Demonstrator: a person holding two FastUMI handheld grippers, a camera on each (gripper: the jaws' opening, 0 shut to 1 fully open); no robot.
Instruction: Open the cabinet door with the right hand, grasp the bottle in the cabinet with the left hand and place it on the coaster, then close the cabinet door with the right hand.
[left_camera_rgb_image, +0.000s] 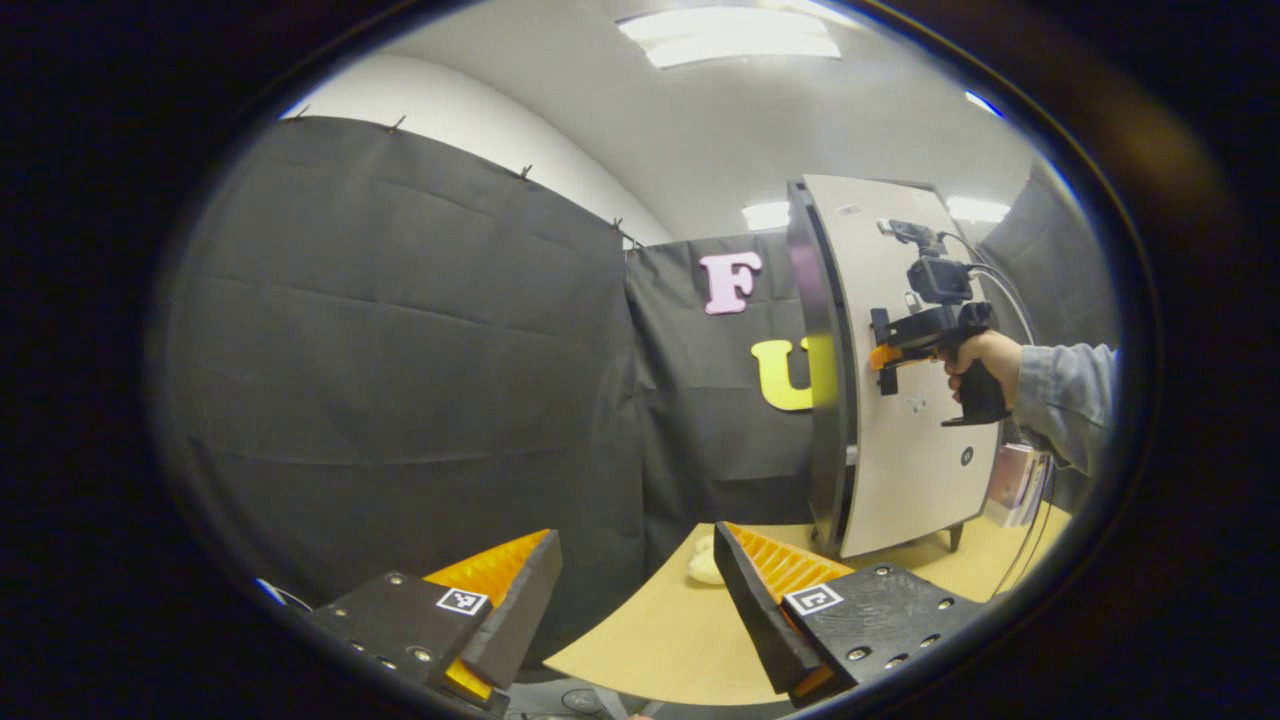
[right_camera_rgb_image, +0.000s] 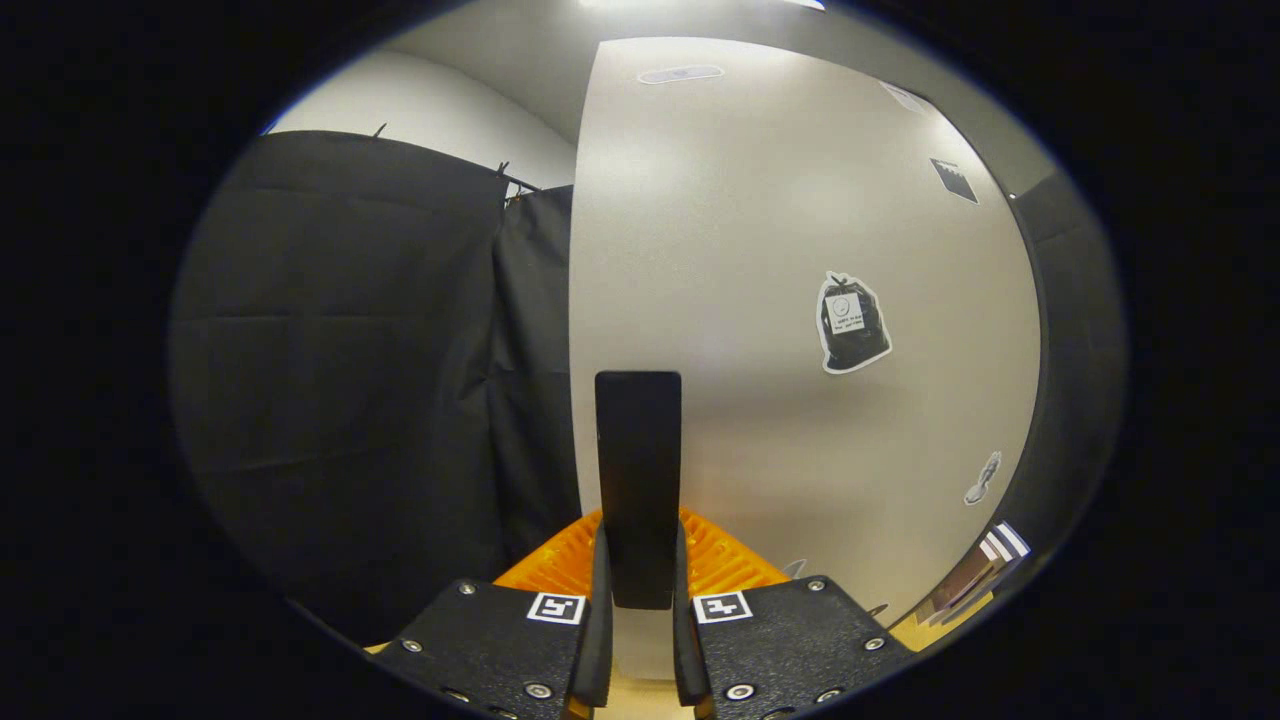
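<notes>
Cabinet door (right_camera_rgb_image: 800, 300): we see right claw (right_camera_rgb_image: 637, 600) clamped on its handle (right_camera_rgb_image: 637, 480) (door edge-on); left claw (left_camera_rgb_image: 640, 610) gapes above desk (left_camera_rgb_image: 680, 630).

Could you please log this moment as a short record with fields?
right tool: shut on the door handle
left tool: open, holding nothing, raised above the table
cabinet door: seen edge-on in the left gripper view, a hand holding the right tool against it
bottle: cannot tell
pale round object: on the table near the cabinet's foot
</notes>
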